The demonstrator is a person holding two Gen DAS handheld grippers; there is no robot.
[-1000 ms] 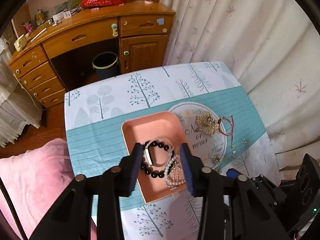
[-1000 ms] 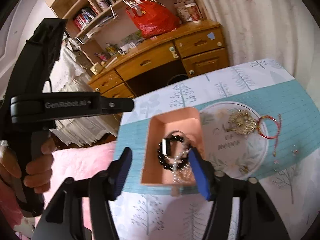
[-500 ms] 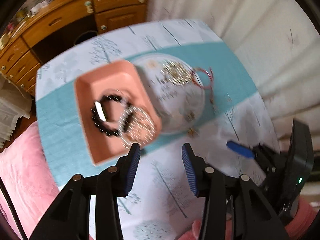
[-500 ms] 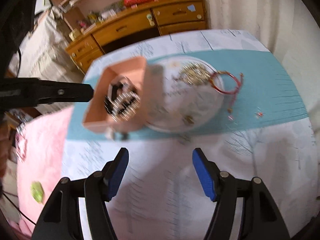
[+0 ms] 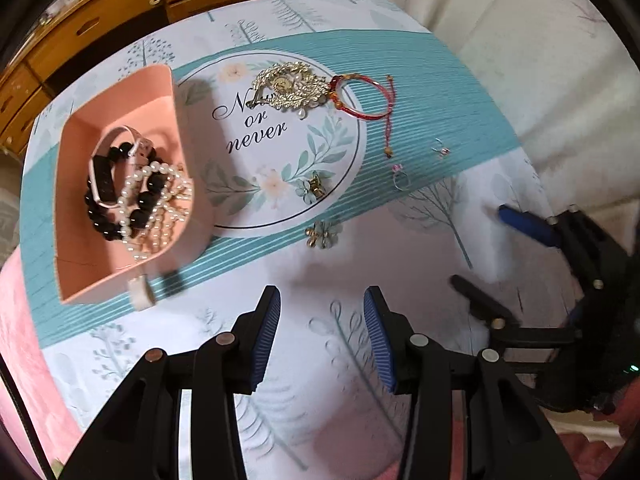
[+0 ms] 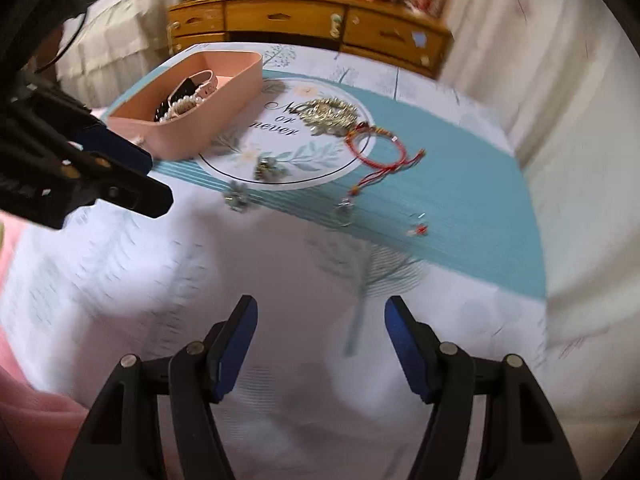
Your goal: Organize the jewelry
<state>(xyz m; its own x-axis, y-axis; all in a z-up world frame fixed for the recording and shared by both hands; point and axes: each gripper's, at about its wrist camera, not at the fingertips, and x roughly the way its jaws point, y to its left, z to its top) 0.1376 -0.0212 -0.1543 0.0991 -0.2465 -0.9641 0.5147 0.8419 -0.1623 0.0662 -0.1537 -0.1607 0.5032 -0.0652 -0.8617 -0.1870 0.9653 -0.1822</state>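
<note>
Right, status off both wrist views.
Left claw [image 5: 322,332]: mine, jaws apart, nothing between the blue pads, hanging over bare white tablecloth on the near side of the tray.
Right claw [image 6: 320,340]: also mine, jaws set wider than the left, empty, over the white part of the tree-print tablecloth [image 6: 280,280], well to the right of the tray.
Landmark: pink rounded-rectangle plastic tray [image 5: 192,216], sitting on the teal stripe of the cloth.
Inside tray: black bead bracelet [image 5: 100,216], white pearl strand [image 5: 156,208] and pale pink-strapped watch [image 5: 108,176], all tangled in one pile.
Just right of tray: round printed "Now or never" emblem on the cloth, tray edge overlapping it.
Gold filigree leaf-shaped brooch [image 5: 288,86]: on the emblem, beyond and right of the tray.
Red cord bracelet with a tassel end [image 5: 360,96]: touching the brooch on its far-from-tray side, half on the teal stripe.
Two small flower-shaped earrings: one [image 5: 312,190] on the emblem's near rim, one [image 5: 322,234] just off it, both right of the tray.
Small silver ring with a pink stone [image 5: 400,178]: further right of the tray, on teal.
Tiny sparkly piece [image 5: 440,150]: past the ring; too small to tell what it is.
Near corner of tray: small pale tab [image 5: 140,290] touching the outer wall; can't identify it.
</note>
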